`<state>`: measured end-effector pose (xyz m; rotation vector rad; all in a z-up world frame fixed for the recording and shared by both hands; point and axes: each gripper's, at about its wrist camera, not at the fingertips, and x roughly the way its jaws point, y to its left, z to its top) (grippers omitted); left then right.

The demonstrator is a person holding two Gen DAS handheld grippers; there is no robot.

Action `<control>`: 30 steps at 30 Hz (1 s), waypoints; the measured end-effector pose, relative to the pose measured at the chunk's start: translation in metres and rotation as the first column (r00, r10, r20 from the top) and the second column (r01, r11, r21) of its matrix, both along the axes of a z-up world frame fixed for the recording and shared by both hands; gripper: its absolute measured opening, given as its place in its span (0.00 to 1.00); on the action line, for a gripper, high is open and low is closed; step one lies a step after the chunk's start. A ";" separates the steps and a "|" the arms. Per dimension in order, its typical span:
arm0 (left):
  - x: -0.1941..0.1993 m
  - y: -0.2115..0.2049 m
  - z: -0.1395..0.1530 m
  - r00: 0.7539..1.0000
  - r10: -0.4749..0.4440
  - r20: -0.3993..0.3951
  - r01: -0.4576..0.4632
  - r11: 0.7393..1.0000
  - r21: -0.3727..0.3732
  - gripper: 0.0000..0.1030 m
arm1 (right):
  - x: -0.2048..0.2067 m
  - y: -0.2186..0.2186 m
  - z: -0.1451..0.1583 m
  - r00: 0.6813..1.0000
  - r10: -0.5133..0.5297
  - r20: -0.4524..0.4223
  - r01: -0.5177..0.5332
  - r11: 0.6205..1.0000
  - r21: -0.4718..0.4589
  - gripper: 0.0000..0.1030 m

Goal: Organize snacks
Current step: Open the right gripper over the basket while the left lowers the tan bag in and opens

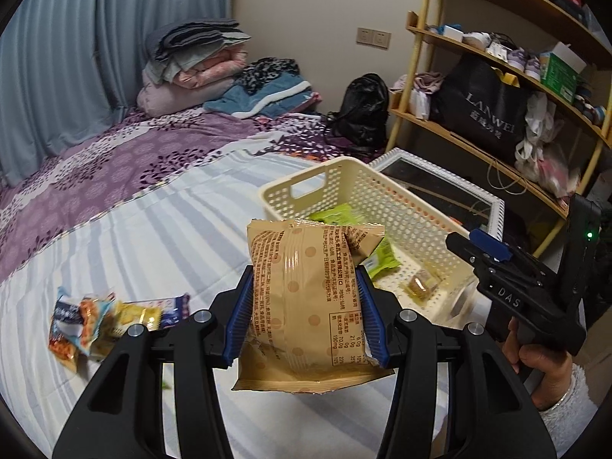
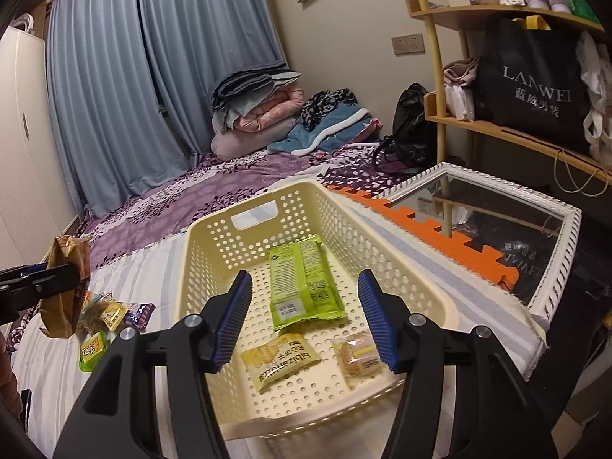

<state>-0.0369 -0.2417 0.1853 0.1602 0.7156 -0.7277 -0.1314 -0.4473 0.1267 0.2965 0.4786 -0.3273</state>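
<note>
My left gripper (image 1: 304, 281) is shut on a tan snack packet (image 1: 306, 306) and holds it upright above the striped bed sheet, just left of a cream perforated basket (image 1: 344, 164). From the right wrist view this packet (image 2: 67, 290) hangs at the far left. My right gripper (image 2: 306, 279) stands open above the basket (image 2: 183, 267), nothing between its pads. In the basket lie a green packet (image 2: 302, 283), a yellow biscuit packet (image 2: 279, 359) and a small clear-wrapped cake (image 2: 357, 352). Several loose snacks (image 1: 111, 317) lie in a heap on the sheet at the left.
A white-framed mirror (image 2: 554, 267) lies right of the basket, beside an orange foam mat (image 2: 440, 233). Wooden shelves (image 2: 497, 130) with bags stand beyond. Folded blankets (image 1: 199, 61) and a black bag (image 1: 363, 111) sit at the bed's far end. A hand (image 1: 543, 363) holds the right gripper.
</note>
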 end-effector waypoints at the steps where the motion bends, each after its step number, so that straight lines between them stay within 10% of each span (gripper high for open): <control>1: 0.000 -0.007 0.000 1.000 -0.012 -0.001 0.012 1.000 0.000 0.50 | -0.003 -0.002 0.000 1.000 -0.006 0.002 0.006 1.000 0.003 0.56; 13: 0.001 -0.076 -0.009 0.990 -0.137 -0.036 0.137 0.991 -0.007 0.50 | -0.018 -0.026 -0.003 0.998 -0.067 0.014 0.067 0.998 0.023 0.56; 18: -0.002 -0.091 -0.008 0.988 -0.154 -0.030 0.153 0.988 -0.024 0.85 | -0.023 -0.033 -0.006 0.996 -0.090 0.014 0.089 0.996 0.030 0.56; 30: -0.003 -0.073 -0.004 0.995 -0.100 -0.019 0.100 0.995 -0.016 0.95 | -0.023 -0.026 -0.003 0.997 -0.075 0.028 0.074 0.997 0.034 0.56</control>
